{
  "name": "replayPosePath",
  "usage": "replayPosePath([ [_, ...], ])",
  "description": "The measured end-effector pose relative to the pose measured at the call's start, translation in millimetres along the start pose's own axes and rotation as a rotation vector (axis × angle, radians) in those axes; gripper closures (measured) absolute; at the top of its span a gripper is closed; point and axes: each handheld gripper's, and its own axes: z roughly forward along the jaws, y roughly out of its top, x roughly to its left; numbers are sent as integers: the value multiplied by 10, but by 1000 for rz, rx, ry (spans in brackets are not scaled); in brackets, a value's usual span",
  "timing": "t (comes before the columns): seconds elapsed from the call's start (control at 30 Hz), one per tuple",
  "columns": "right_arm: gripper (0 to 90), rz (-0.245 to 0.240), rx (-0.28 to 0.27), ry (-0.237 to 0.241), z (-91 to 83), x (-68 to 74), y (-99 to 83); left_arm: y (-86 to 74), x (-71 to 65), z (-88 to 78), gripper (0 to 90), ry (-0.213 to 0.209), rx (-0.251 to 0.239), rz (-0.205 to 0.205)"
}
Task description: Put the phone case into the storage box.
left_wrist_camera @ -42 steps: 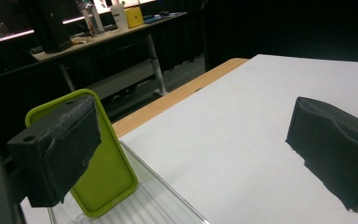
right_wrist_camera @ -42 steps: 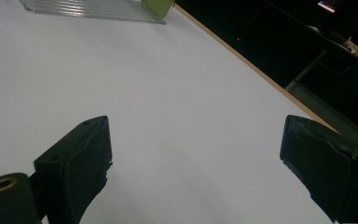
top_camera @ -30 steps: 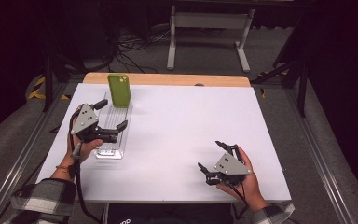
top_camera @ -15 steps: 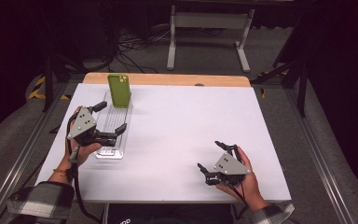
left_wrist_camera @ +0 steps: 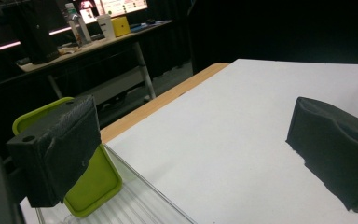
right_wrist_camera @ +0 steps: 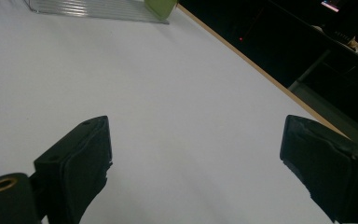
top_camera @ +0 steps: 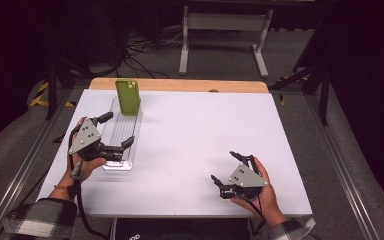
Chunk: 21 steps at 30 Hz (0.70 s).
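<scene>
The white table (top_camera: 190, 135) carried a clear ribbed rack (top_camera: 121, 135) along its left side, the rack's long axis running from the person's edge toward the far wooden edge. At the far end of that rack stood the green phone (top_camera: 128, 96), upright on its short edge, its back toward the camera. The left gripper (top_camera: 111, 132) hovered over the rack's near half with its jaws spread wide and holding nothing — so the phone lay straight ahead of it, along the rack, and near. In the left gripper view the phone (left_wrist_camera: 91, 179) sat just behind one black jaw. The right gripper (top_camera: 228, 172), also agape and empty, rested well apart at the table's near right — plainly the farther hand.
</scene>
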Motion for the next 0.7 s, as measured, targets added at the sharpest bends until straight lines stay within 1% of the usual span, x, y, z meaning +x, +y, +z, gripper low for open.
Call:
replayPosePath([
  [0.1, 99, 1, 0, 0, 1, 3, 1, -2, -25, -5, 32, -2, 7, 13],
  [0.17, 98, 1, 0, 0, 1, 3, 1, -6, -46, -12, 30, -14, 2, 3],
  [0.2, 98, 1, 0, 0, 1, 3, 1, -4, -49, -13, 31, -11, 2, 15],
  [0.3, 98, 1, -1, 0, 0, 3, 2, -3, -87, -17, 30, -22, 2, 12],
  [0.37, 98, 2, -1, 1, -1, 4, 3, -1, -102, -16, 30, -18, 3, 23],
  [0.43, 98, 4, -1, 2, -1, 4, 2, -4, -130, -17, 31, -31, 2, 15],
  [0.6, 98, 3, -3, 2, -2, 4, 4, -3, -175, -23, 31, -33, 0, 26],
  [0.63, 98, 6, -3, 3, -3, 5, 5, 0, -176, -25, 32, -34, -8, 29],
  [0.7, 98, 4, -2, 3, -1, 8, 6, 2, -181, -34, 34, -39, -5, 23],
])
